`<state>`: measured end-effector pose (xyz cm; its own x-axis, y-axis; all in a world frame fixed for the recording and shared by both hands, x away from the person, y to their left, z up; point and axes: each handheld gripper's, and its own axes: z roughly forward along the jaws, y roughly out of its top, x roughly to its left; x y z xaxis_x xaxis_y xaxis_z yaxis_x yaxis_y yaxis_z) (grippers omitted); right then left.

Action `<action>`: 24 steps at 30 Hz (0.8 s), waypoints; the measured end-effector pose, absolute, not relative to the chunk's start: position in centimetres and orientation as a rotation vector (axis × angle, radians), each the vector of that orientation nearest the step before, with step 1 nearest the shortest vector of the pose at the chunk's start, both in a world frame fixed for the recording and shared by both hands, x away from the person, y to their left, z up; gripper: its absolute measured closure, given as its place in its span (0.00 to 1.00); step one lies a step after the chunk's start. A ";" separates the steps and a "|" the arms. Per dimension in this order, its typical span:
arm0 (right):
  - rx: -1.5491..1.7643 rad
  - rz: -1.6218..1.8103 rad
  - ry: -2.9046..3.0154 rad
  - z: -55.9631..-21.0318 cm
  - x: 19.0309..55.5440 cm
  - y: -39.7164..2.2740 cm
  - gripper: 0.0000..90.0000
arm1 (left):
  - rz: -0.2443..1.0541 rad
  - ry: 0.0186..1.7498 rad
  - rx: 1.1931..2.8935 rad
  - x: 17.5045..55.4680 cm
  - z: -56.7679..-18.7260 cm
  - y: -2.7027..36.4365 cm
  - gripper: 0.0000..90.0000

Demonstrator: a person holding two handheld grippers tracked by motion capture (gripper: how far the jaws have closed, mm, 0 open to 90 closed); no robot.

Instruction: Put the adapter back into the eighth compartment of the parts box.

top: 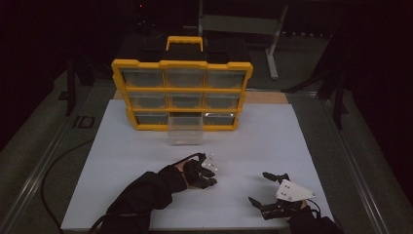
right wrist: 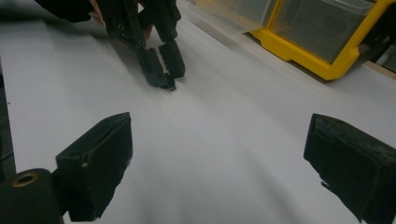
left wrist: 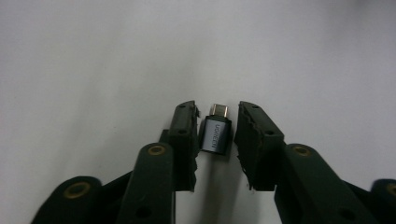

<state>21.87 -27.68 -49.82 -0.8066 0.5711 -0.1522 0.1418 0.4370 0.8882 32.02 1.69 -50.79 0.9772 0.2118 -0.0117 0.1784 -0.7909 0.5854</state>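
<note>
A small grey USB adapter point(left wrist: 215, 133) with a metal plug lies flat on the white board point(top: 122, 161). My left gripper point(left wrist: 217, 107) points down over it, one jaw on each side. The left pad is at the adapter's side and a thin gap shows at the right pad, so the gripper is open. The right gripper view shows the left gripper point(right wrist: 166, 77) with the adapter point(right wrist: 171, 87) at its tips. In the high view the left gripper point(top: 213, 181) sits mid-board. My right gripper point(top: 258, 187) rests near the front right, wide open point(right wrist: 224, 140), holding nothing.
A yellow drawer organizer point(top: 182, 63) with a handle stands upright at the board's far edge. One clear drawer point(top: 185, 130) is pulled out of its bottom row onto the board. A cable point(top: 53, 170) runs along the floor at the left.
</note>
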 end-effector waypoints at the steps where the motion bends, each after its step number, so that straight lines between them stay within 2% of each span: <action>1: 0.605 1.337 2.260 -49.8 21.8 -27.7 0.09 | 0.073 0.271 2.502 32.0 -50.8 1.7 0.77; 5: 0.602 1.338 2.261 -49.8 21.9 -27.7 0.09 | 0.060 0.273 2.504 32.2 -50.8 1.6 0.83; 24: 0.605 1.338 2.260 -49.8 21.9 -27.7 0.09 | 0.042 0.267 2.519 32.3 -49.7 1.5 0.84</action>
<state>21.88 -27.67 -49.81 -0.8062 0.5723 -0.1500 0.1437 0.4353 0.8888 32.30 1.50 -49.67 0.9793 0.2003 -0.0302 0.1813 -0.8002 0.5716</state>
